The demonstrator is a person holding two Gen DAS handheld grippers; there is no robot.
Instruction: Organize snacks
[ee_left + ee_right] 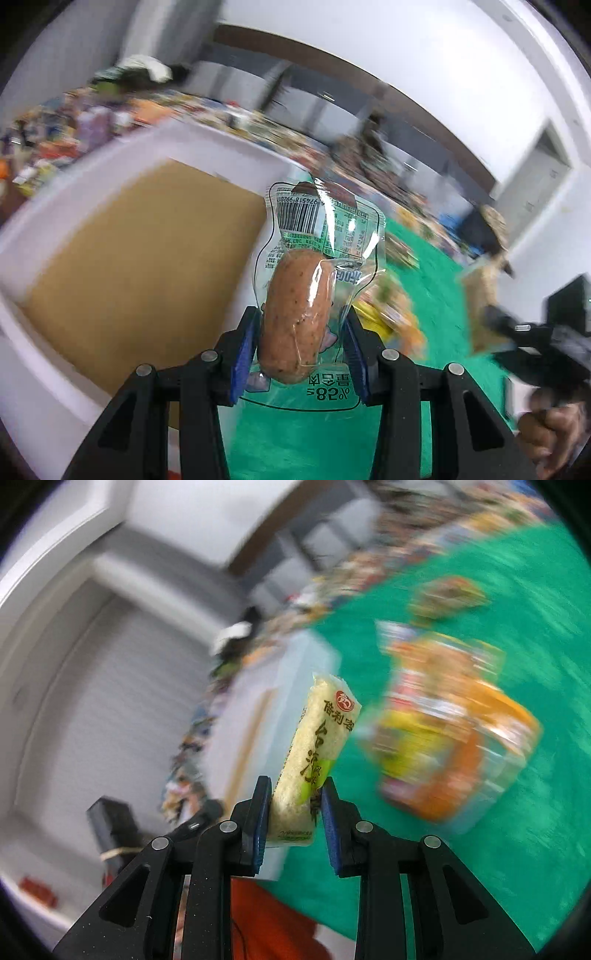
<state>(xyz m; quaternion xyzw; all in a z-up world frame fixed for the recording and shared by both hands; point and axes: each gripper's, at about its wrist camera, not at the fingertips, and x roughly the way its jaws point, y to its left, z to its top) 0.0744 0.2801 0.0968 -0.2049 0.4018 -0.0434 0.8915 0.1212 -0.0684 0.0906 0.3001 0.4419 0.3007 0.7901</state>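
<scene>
Sausage (295,314) in clear wrap stands lengthwise between the left gripper's (299,354) blue pads, pinched at its lower half, its barcode end jutting over the white box's (122,147) rim. Right of that box, above green cloth (480,867), the right gripper (295,823) pinches a yellow rice cracker (314,753), top tilted away.

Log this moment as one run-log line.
left gripper: shut on sausage pack | right gripper: shut on rice cracker pack | white bin: beside left | green cloth: below
</scene>
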